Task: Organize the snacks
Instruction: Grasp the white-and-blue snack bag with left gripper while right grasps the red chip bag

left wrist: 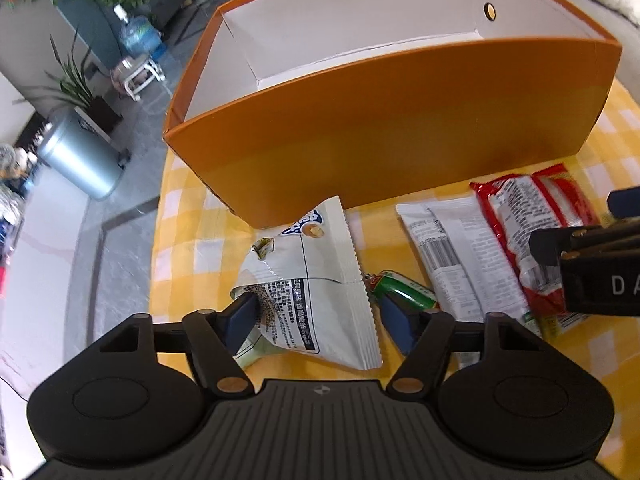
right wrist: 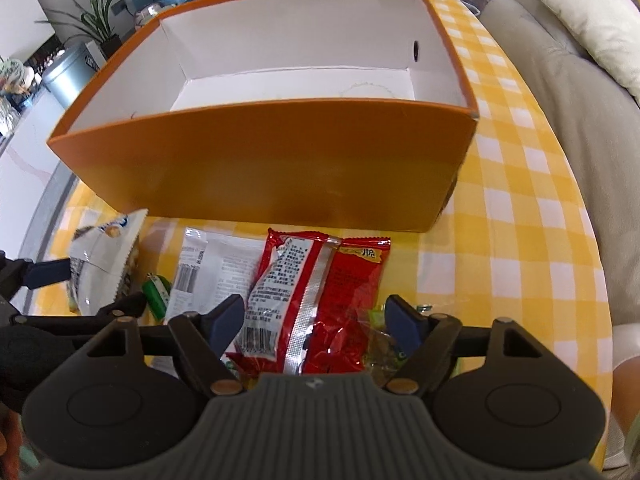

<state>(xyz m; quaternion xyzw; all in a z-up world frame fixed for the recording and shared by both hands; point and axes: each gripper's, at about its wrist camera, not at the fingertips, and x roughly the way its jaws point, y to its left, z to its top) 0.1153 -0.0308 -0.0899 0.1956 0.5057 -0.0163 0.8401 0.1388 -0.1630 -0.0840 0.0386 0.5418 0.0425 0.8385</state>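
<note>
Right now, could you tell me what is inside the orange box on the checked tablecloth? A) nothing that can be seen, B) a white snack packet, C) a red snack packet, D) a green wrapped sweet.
A: the orange box shows only bare white walls and floor, while the red packet, white packet and green sweet all lie on the tablecloth in front of it.

The box (right wrist: 280, 168) looks like smooth cardboard, matt orange outside and plain white paper inside, and it stands on a woven-looking yellow and white checked cloth (right wrist: 520, 240). The white packet (left wrist: 316, 280) and the red packet (right wrist: 320, 292) are thin, crinkly plastic film with a glossy sheen, the red one with a silvery foil seam. Both grippers (left wrist: 320, 320) (right wrist: 316, 328) are matt black plastic with ribbed tops, brass-coloured rivets and dull blue finger pads (left wrist: 244, 320).
</note>
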